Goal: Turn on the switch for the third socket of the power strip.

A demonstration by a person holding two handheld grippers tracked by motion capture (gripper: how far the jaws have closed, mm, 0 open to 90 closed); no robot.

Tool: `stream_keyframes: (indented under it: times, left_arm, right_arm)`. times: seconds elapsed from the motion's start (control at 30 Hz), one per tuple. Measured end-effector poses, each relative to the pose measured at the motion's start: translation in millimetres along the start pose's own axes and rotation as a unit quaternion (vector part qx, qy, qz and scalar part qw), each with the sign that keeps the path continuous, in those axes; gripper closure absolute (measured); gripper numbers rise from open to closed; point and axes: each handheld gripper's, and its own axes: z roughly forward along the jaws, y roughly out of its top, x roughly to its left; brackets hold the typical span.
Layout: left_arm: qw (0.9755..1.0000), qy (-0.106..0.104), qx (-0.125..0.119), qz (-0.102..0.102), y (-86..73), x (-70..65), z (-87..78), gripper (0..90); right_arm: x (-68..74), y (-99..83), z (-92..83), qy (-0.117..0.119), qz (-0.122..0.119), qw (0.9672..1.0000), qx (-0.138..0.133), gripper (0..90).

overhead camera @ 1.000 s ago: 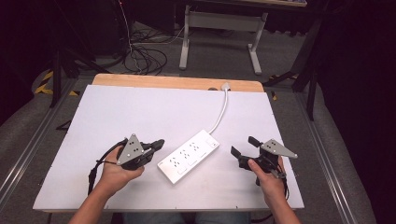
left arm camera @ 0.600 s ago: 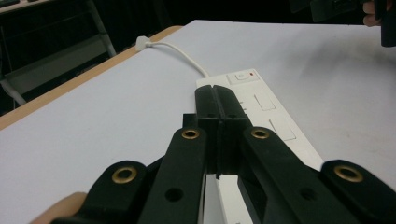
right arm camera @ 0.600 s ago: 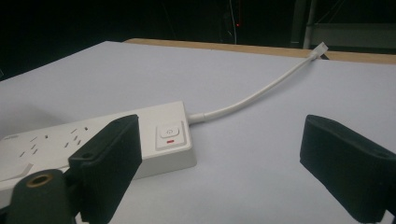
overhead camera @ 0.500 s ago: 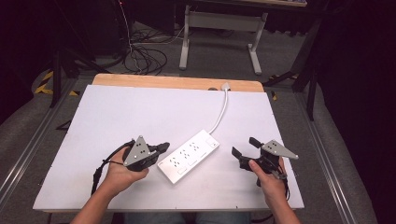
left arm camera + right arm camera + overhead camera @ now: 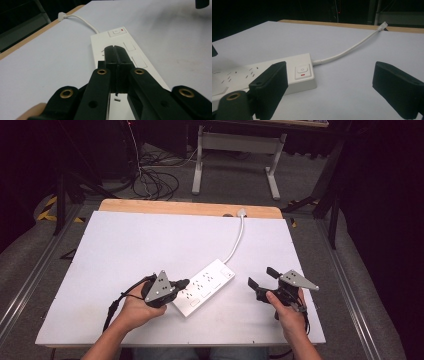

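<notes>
Power strip: A white power strip (image 5: 204, 287) lies flat and diagonal on the white tabletop (image 5: 125, 245), between your two hands, its switch end pointing up and away from you.

Cord: A white cord (image 5: 237, 240) leaves the switch end and curves back to the tabletop's far wooden edge (image 5: 190, 208), where its white end piece sits.

Handling: Judge it a rigid plastic bar, light enough for one gripper but smooth-skinned, so likely to slip or pivot if pinched at one corner. The cord is bendy and may tug the strip as it moves.

Where to hold: Your safest bite looks to be across the narrow width, on the two long side walls near the middle; stay off the rocker switch (image 5: 302, 70) with its red mark, and off the outlet slots.

Left gripper: Your left gripper (image 5: 182, 283) has its jaws pressed together with nothing between them; in the left gripper view the tips (image 5: 115, 53) hang over the strip's top face, near its left long edge, pointed along the strip towards the switch. Whether they touch the plastic, you cannot tell.

Right gripper: Your right gripper (image 5: 262, 277) stands with its jaws wide apart and empty, near the strip's right side but clear of it. In the right gripper view the switch end lies just ahead of its left jaw, the cord running between the two.

Risk: A closed tip pressing down on one end could skate the strip across the slick tabletop.
</notes>
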Motion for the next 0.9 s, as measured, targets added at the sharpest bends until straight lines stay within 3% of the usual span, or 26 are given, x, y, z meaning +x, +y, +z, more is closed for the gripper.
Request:
stream_keyframes:
  times: [0.4, 0.53, 0.9]
  left_arm:
    - [0.9998, -0.016, 0.009, 0.003, -0.9, -3.8, 6.0, 89.8]
    - [0.9993, -0.024, 0.023, 0.017, -2.0, -8.6, 11.0, 89.8]
    - [0.9977, -0.046, 0.038, 0.032, -3.0, -17.4, 19.1, 89.8]
  right_arm:
    - [0.3, -0.1, 0.2, -0.002, 0.000, 1.0000, 0.001, 13.3]
    - [0.2, -0.4, -0.1, -0.001, -0.001, 1.0000, 0.001, 13.3]
    - [0.3, -0.9, 0.7, -0.001, -0.001, 1.0000, 0.004, 13.4]
